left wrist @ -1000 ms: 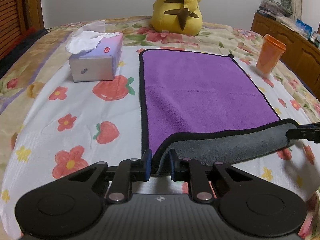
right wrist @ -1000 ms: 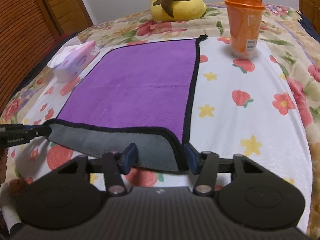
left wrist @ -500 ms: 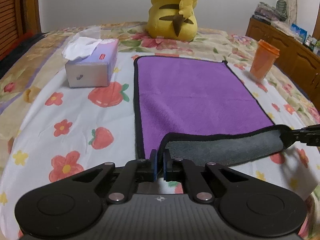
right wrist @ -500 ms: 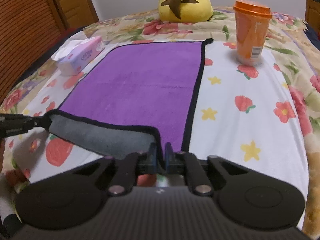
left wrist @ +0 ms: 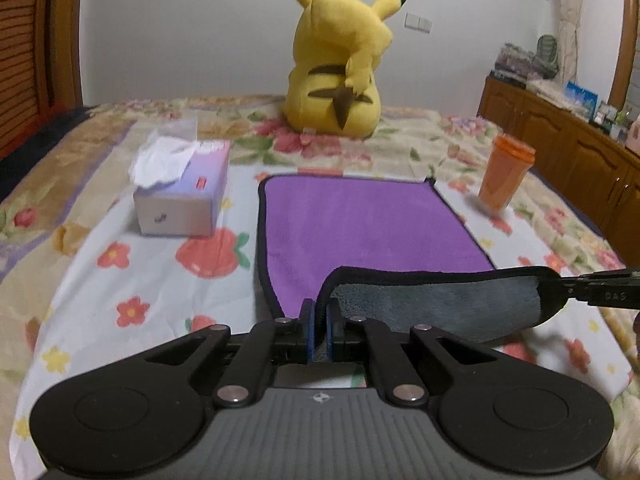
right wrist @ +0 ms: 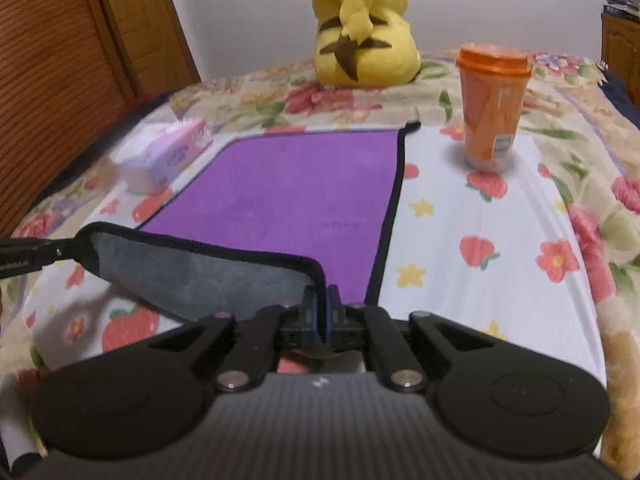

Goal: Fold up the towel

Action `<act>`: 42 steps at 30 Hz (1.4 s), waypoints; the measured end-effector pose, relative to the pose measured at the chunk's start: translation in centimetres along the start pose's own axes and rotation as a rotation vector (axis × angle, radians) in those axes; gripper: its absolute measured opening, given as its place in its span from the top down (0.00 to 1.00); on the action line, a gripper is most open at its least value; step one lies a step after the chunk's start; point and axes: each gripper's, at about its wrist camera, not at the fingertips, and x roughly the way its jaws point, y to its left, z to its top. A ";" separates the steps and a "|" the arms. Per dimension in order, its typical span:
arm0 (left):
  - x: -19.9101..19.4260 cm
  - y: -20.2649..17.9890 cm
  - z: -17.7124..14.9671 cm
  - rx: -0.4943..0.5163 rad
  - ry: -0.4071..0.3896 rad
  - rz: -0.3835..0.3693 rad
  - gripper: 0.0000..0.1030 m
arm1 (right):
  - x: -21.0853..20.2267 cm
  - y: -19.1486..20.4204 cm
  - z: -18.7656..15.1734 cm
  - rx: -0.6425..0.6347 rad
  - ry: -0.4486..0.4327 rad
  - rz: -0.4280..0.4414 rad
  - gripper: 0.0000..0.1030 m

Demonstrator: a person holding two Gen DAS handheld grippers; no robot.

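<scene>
A purple towel (left wrist: 360, 220) with a black border and grey underside lies on the bed; it also shows in the right wrist view (right wrist: 288, 192). My left gripper (left wrist: 319, 322) is shut on the towel's near left corner. My right gripper (right wrist: 321, 312) is shut on the near right corner. The near edge is lifted off the bed and curls back, showing its grey underside (left wrist: 440, 300). Each gripper's tip shows at the edge of the other's view, the right gripper at the right (left wrist: 600, 292) and the left gripper at the left (right wrist: 28, 254).
A tissue box (left wrist: 180, 196) stands left of the towel. An orange lidded cup (right wrist: 492, 104) stands to its right. A yellow plush toy (left wrist: 340, 64) sits beyond the far edge. A wooden cabinet (left wrist: 568, 148) runs along the right of the bed.
Both grippers closed on the towel's near corners, the right from wide open. They have since lifted the near edge higher, so more grey underside shows.
</scene>
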 end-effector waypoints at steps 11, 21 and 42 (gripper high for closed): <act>0.0 -0.6 1.7 0.047 -0.039 -0.011 0.92 | -1.0 0.6 1.5 -0.044 -0.083 -0.016 0.95; 0.1 -1.2 2.6 0.096 -0.053 -0.001 0.92 | -0.7 0.5 2.2 -0.077 -0.107 -0.026 0.95; 2.0 -1.1 5.1 0.144 -0.078 -0.006 0.93 | 1.3 -0.3 3.8 -0.121 -0.144 -0.058 0.95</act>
